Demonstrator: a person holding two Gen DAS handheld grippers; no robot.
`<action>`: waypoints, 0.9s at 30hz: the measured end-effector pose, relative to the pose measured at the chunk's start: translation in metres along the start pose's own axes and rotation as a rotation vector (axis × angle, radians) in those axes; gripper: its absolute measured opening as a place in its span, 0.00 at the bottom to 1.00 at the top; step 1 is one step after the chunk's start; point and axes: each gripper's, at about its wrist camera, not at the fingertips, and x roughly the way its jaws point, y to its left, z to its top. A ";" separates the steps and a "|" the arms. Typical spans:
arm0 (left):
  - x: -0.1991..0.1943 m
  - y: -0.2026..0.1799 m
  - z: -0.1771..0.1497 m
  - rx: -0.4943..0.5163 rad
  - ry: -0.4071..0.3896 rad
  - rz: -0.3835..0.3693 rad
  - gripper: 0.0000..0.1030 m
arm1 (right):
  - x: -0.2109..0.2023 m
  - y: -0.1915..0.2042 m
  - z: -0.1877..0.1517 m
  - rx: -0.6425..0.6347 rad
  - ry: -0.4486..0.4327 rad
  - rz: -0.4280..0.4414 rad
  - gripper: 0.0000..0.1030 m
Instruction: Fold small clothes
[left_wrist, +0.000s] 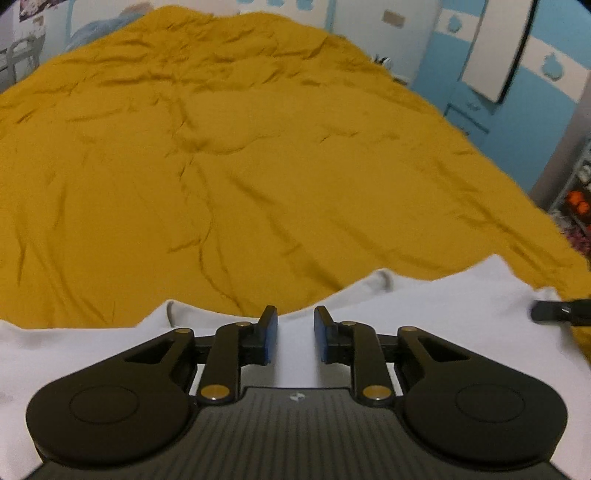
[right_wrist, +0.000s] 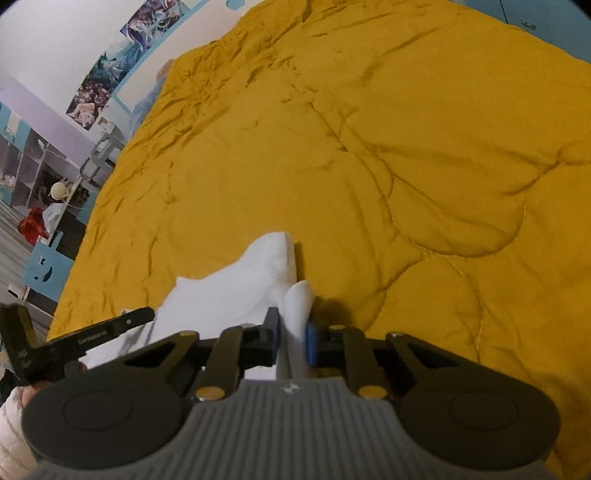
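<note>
White garment (left_wrist: 424, 314) lies at the near edge of the mustard-yellow quilt (left_wrist: 221, 166), right under both of your tools. It is plain, pale cloth with no print that shows. From your left wrist camera it spreads flat across the bottom of the view, its far edge wavy, with a rolled hem or cuff showing at two humps. From your right wrist camera the same garment (right_wrist: 236, 288) looks bunched: one fold rises to a blunt peak over the quilt (right_wrist: 406, 147), and a smaller rounded tip of cloth stands up just beside it.

Your right gripper (right_wrist: 291, 332) has its jaws drawn nearly together, clamped on that smaller bunch, which squeezes up between the blue pads. Your left gripper (left_wrist: 295, 332) has its jaws partly closed with a gap between them; white cloth fills that gap, but you cannot tell from here whether the pads press on it or merely rest over it. In the right wrist view your left gripper (right_wrist: 142, 314) reaches in from the left onto the cloth.

The quilt is rumpled and stitched in curved lines. Beyond it stand blue and white walls with posters (right_wrist: 110, 74) and shelving (right_wrist: 44, 166).
</note>
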 end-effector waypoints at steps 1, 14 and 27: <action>-0.008 -0.001 -0.001 -0.003 -0.001 -0.002 0.22 | -0.003 0.004 0.001 -0.003 -0.006 -0.001 0.08; -0.017 -0.024 -0.048 0.029 0.121 0.027 0.12 | -0.035 0.064 0.005 -0.090 -0.054 -0.062 0.08; -0.086 -0.044 -0.081 0.132 0.123 -0.005 0.12 | -0.052 0.096 0.001 -0.160 -0.075 -0.095 0.08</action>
